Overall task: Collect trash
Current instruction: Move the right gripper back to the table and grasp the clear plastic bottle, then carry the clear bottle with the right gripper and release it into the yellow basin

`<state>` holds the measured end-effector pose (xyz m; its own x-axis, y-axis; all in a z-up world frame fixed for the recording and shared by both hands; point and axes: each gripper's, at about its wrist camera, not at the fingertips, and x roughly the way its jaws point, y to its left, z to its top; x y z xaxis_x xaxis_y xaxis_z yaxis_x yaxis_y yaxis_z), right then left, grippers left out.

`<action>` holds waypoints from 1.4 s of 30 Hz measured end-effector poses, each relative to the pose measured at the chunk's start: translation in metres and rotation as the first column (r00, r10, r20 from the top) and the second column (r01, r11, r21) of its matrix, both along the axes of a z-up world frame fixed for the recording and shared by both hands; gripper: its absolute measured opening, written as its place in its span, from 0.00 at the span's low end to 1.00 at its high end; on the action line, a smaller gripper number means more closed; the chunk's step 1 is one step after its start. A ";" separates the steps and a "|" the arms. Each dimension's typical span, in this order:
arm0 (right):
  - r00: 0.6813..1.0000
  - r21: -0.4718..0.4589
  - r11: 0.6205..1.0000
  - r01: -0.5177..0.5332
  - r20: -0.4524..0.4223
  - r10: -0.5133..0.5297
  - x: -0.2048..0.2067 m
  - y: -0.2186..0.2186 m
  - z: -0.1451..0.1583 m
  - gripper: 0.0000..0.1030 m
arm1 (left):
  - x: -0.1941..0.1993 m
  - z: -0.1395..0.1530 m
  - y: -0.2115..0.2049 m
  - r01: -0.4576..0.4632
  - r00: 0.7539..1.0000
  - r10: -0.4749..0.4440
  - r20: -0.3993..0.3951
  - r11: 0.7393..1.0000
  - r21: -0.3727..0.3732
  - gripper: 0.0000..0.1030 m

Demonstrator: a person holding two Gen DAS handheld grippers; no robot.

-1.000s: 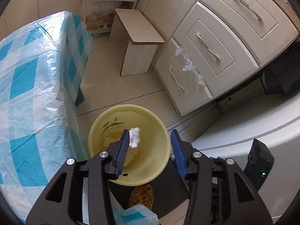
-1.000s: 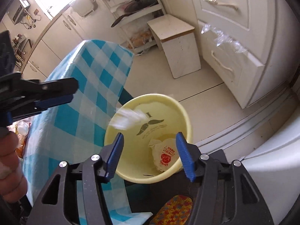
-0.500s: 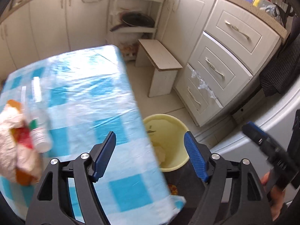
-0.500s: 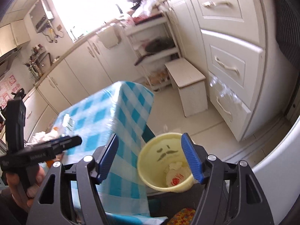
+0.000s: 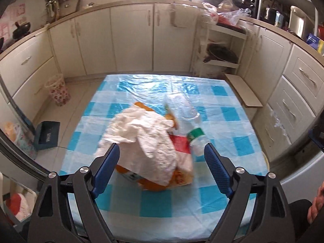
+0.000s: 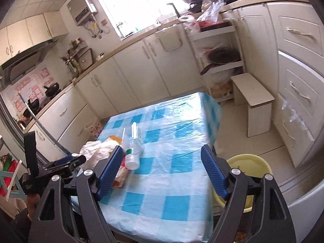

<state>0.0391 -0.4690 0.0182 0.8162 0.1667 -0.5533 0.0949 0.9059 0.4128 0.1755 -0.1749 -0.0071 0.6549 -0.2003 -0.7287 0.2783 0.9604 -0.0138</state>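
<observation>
**Both claws spread above the checked desk, trash heaped near its left side**

The left claw (image 5: 161, 169) hangs over the desk (image 5: 228, 133), its blue-padded fingers (image 5: 107, 168) spread wide and holding nothing. Between and just beyond them lies a crumpled white paper wrapper (image 5: 145, 137) draped over an orange and red snack bag (image 5: 180, 162). A clear plastic bottle (image 5: 189, 121) with a green label lies on its side touching the right edge of that heap, its open mouth toward the camera. The desk wears a blue-and-white checked cloth under a clear plastic sheet.

The right claw (image 6: 162, 169) is also spread and empty, poised above the near part of the desk (image 6: 172, 182). From its view the bottle (image 6: 132, 151) and the white wrapper (image 6: 95, 151) sit at the desk's left side, with the snack bag (image 6: 120, 176) partly hidden behind the left finger. The left claw (image 6: 68, 162) shows at the far left, beside the wrapper. A yellow bin (image 6: 248, 162) stands on the floor just beside the desk's right near corner, partly hidden by the right finger. A small white stool (image 6: 253, 99) stands further back, near the drawers.
</observation>
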 end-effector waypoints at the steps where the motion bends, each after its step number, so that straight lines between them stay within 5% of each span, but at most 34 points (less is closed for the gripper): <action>1: 1.000 0.000 1.000 -0.028 -0.009 0.028 0.007 0.012 0.000 0.74 | 0.007 0.000 0.007 -0.006 1.000 0.005 0.001 1.000 0.013 0.81; 6: 0.988 -0.087 0.987 -0.137 -0.079 0.131 0.030 0.058 -0.016 0.78 | 0.035 -0.013 0.011 -0.004 1.000 0.003 0.004 0.993 0.117 0.84; 11: 0.975 -0.098 0.985 -0.138 -0.190 0.118 0.053 0.068 -0.043 0.78 | 0.062 -0.028 0.004 0.018 0.999 -0.011 -0.038 0.986 0.166 0.83; 12: 0.974 -0.100 0.986 -0.135 -0.197 0.113 0.056 0.071 -0.045 0.78 | 0.065 -0.029 0.003 0.023 0.999 -0.016 -0.043 0.987 0.160 0.81; 17: 0.960 -0.129 0.979 -0.158 -0.254 0.122 0.084 0.085 -0.060 0.78 | 0.077 -0.029 0.020 0.010 0.995 -0.005 -0.099 0.999 0.048 0.38; 20: 0.952 -0.159 0.971 -0.180 -0.277 0.131 0.101 0.097 -0.068 0.78 | 0.081 -0.026 0.034 -0.013 0.992 0.010 -0.127 1.000 -0.027 0.26; 31: 0.947 -0.189 0.969 -0.160 -0.306 0.097 0.167 0.129 -0.094 0.78 | 0.072 0.005 0.071 -0.061 0.995 0.040 -0.096 0.972 -0.227 0.22; 40: 0.948 -0.195 0.971 -0.137 -0.312 0.071 0.195 0.134 -0.111 0.78 | 0.071 0.005 0.072 -0.048 0.996 0.028 -0.090 0.972 -0.231 0.22; 42: 0.949 -0.177 0.975 -0.135 -0.305 0.076 0.197 0.132 -0.111 0.69 | 0.069 0.006 0.070 -0.043 0.997 0.027 -0.073 0.975 -0.219 0.22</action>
<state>0.2359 -0.3369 -0.0927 0.5952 0.1087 -0.7962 0.0854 0.9767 0.1971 0.2447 -0.1047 -0.0011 0.6137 -0.3390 -0.7130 0.2354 0.9406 -0.2446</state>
